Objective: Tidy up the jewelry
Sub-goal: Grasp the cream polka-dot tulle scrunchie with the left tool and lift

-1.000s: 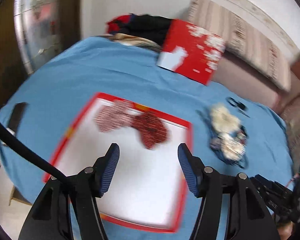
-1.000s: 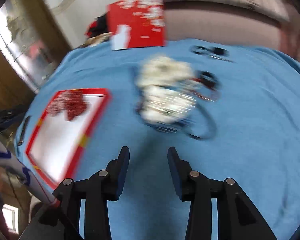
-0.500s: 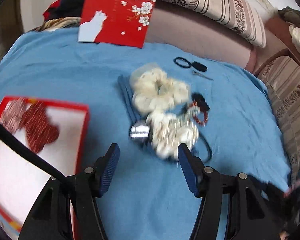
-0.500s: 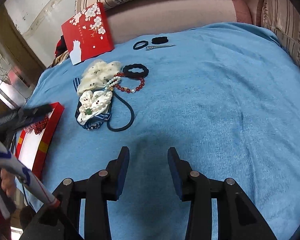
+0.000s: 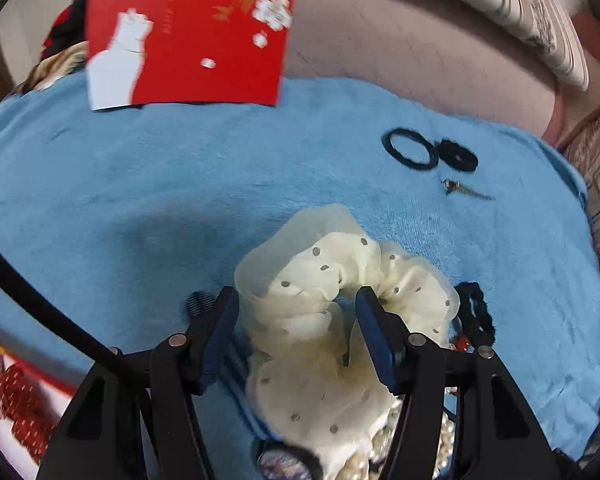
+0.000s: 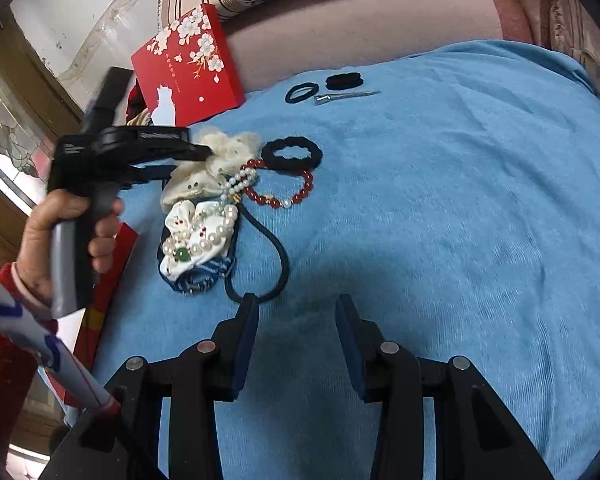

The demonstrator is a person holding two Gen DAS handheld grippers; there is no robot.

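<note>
A cream dotted scrunchie (image 5: 320, 300) lies on the blue cloth (image 5: 140, 200) at the top of a jewelry pile. My left gripper (image 5: 296, 320) is open with its fingers on either side of the scrunchie; it also shows in the right wrist view (image 6: 204, 152). The pile holds a pearl bracelet (image 6: 204, 236), a red bead bracelet (image 6: 280, 196), a thick black hair tie (image 6: 292, 152) and a thin black cord loop (image 6: 268, 264). My right gripper (image 6: 296, 320) is open and empty over the cloth, just in front of the pile.
A red box lid with white blossoms (image 5: 188, 32) leans on the sofa at the back. Two small black hair ties (image 5: 428, 152) and a metal hair clip (image 5: 464, 190) lie at the far right. The red-rimmed tray (image 5: 12, 400) with red fabric pieces is at the lower left.
My left gripper has swung from the tray to the right and dropped down around the cream scrunchie. My right gripper has moved slightly closer to the pile.
</note>
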